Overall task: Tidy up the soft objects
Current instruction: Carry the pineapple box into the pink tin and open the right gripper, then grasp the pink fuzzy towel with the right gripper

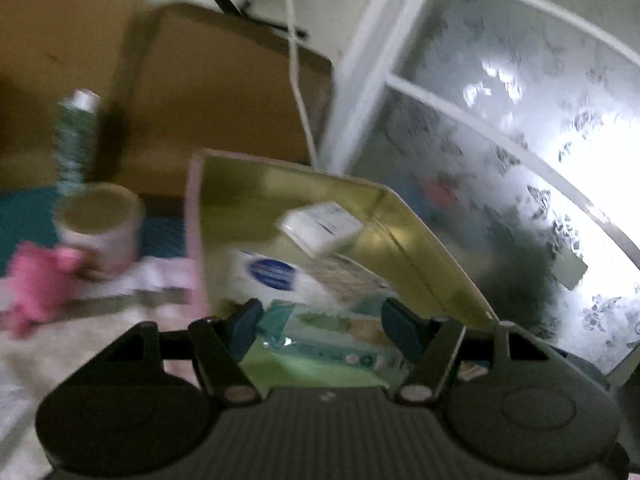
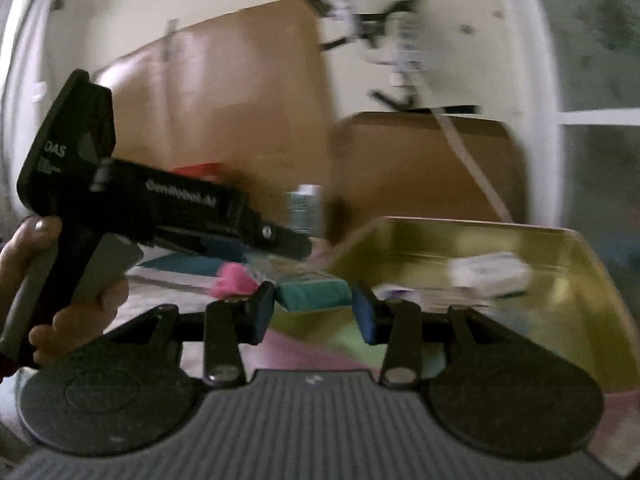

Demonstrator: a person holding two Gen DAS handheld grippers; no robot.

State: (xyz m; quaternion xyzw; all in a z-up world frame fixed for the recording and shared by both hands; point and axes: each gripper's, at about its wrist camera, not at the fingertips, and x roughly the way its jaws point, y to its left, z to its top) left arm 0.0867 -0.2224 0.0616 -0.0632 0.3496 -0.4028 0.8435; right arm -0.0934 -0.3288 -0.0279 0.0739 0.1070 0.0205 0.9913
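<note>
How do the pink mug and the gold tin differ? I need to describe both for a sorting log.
The pink mug is round and stands upright on the cloth; the gold tin is rectangular with low walls. The mug shows nothing inside from this angle, while the tin holds packets, among them a white box and a teal pack. The mug is pale pink; the tin is shiny gold inside. Both are open-topped containers.

A brown cardboard box (image 1: 224,92) stands at upper centre of the left wrist view, a white cable (image 1: 298,80) hanging down across its right side. Frosted window panes (image 1: 500,152) in white frames fill the right – bright at the far edge. At left, a white mug (image 1: 100,224) sits below a blurred green-patterned bottle (image 1: 76,140) with a white cap
</note>
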